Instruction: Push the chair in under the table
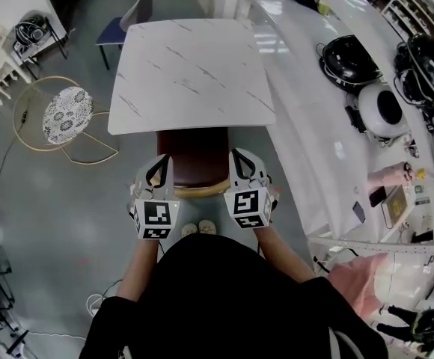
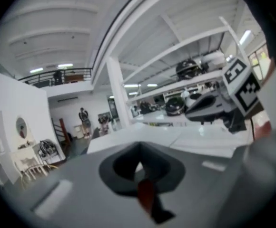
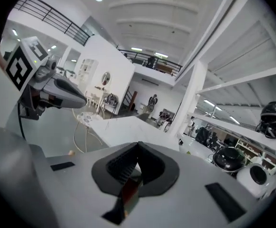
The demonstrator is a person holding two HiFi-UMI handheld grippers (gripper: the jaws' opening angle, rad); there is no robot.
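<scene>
Nearest us, the left gripper and the right gripper sit side by side on the chair back, one toward each end of its curved wooden rim. In each gripper's own view the fingers are drawn together with a sliver of red-brown pinched between them, so we read both as clamped on that rim.

Just beyond, the chair shows its dark red seat poking out from under the near edge of the table. The seat's front is hidden beneath the white marbled top, and the back stands clear of that edge. We judge this to be the push itself, with the chair partway in.

Any further travel calls for an even, straight shove from both sides, so the seat runs in square to the near edge and doesn't slew toward a corner.

Farther off, a second chair stands at the far edge.

Writing? None we can read, only the black-and-white square markers on the gripper cubes.
</scene>
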